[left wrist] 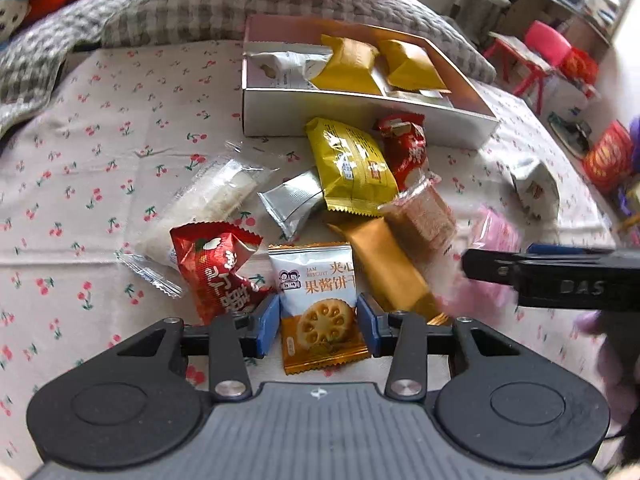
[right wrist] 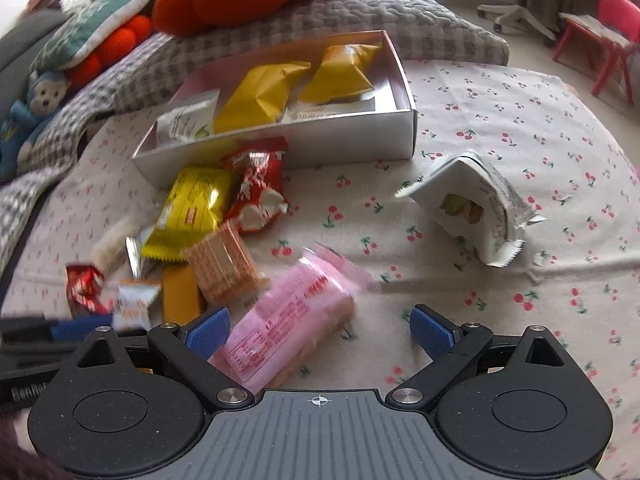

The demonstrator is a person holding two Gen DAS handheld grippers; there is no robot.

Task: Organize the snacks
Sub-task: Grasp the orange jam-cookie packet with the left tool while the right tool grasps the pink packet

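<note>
Left gripper (left wrist: 318,326) tilted down, jaws pinching the jam biscuit packet (left wrist: 318,300); right gripper (right wrist: 320,330) wide open, empty.

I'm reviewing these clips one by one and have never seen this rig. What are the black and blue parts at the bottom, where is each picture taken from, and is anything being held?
There is no robot: a person holds a two-finger claw in each hand, with a camera on each looking along its blue pads. In the left view, the left claw is closed on a jam biscuit packet. In the right view, the right claw is open over a pink packet, with nothing gripped. Loose snacks lie on a cherry-print cloth; a white box already holds a few.
</note>
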